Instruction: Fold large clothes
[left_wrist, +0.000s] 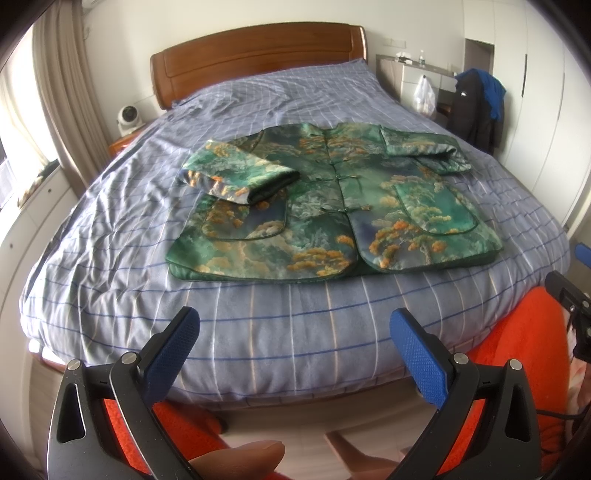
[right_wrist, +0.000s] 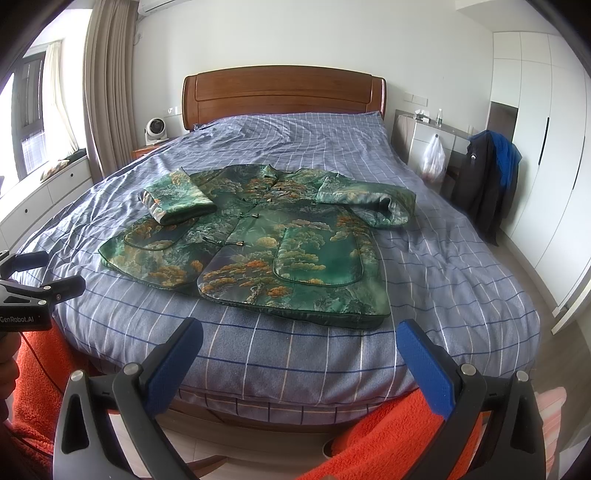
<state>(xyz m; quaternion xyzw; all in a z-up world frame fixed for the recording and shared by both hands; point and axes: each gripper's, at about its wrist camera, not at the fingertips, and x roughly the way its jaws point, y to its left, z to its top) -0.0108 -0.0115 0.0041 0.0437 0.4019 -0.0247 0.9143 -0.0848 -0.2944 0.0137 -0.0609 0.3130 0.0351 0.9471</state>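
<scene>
A green padded jacket (left_wrist: 332, 206) with orange tree print lies face up, buttoned, on the blue checked bed cover (left_wrist: 129, 229). Its left sleeve (left_wrist: 236, 177) is folded in over the chest; its right sleeve (left_wrist: 428, 151) bends across near the shoulder. In the right wrist view the same jacket (right_wrist: 258, 243) spreads over the middle of the bed. My left gripper (left_wrist: 295, 328) hangs open off the foot of the bed, well short of the hem. My right gripper (right_wrist: 301, 336) is open too, also back from the hem. The other gripper shows at the frame edges (left_wrist: 569, 299) (right_wrist: 37, 288).
A wooden headboard (right_wrist: 284, 92) stands at the far end. A small fan (right_wrist: 155, 129) sits on the left nightstand. A chair draped with dark and blue clothes (right_wrist: 487, 181) and a white plastic bag (right_wrist: 434, 155) stand right of the bed. Orange fabric (right_wrist: 388, 435) lies below the grippers.
</scene>
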